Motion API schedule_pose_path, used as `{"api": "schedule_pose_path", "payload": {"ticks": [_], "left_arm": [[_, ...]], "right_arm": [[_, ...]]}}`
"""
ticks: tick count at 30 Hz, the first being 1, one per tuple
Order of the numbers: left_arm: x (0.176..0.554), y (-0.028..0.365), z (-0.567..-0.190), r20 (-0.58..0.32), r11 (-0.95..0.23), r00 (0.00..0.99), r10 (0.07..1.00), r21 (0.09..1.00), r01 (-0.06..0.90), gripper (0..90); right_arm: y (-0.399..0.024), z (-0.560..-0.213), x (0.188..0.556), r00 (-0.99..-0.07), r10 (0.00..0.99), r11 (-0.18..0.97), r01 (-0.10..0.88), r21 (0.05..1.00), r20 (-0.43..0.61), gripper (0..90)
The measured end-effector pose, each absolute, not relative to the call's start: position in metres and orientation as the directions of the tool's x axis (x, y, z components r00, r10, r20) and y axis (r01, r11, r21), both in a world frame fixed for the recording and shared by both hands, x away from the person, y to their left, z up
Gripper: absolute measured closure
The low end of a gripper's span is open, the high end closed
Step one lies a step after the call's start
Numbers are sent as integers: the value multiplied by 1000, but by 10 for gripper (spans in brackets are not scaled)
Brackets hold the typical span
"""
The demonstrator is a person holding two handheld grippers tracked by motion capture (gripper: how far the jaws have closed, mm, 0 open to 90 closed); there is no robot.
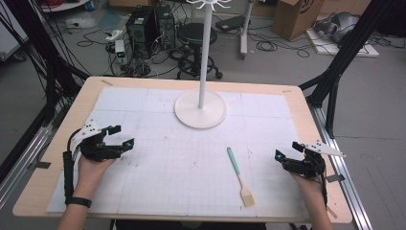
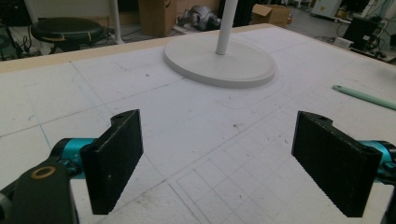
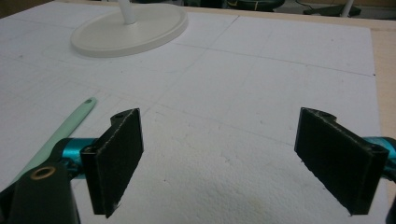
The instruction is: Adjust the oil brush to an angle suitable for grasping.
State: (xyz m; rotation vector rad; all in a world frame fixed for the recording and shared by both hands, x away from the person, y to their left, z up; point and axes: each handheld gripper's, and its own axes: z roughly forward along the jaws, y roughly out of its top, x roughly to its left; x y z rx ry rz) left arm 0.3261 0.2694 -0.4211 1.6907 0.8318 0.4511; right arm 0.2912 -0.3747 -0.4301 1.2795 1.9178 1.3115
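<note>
We see the pastry brush (image 1: 239, 176) lying flat on the white mat (image 1: 158, 143), bristles toward us, mint handle pointing at the white stand (image 1: 200, 109). Our right gripper (image 1: 289, 150) sits just beside it, jaws spread and empty; our left gripper (image 1: 120, 136) rests well apart, likewise spread and empty.
</note>
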Motion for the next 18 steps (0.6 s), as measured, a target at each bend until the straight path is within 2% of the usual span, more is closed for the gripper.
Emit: {"api": "schedule_pose_path", "payload": {"ticks": [7, 18], "left_arm": [[325, 268, -423, -103, -141, 669, 736, 943, 300, 170], [326, 271, -419, -129, -85, 659, 741, 955, 283, 171]], "right_arm": [[-377, -432, 294, -439, 887, 74, 442, 894, 144, 141], [-381, -424, 285, -451, 875, 37, 424, 905, 176, 141]]}}
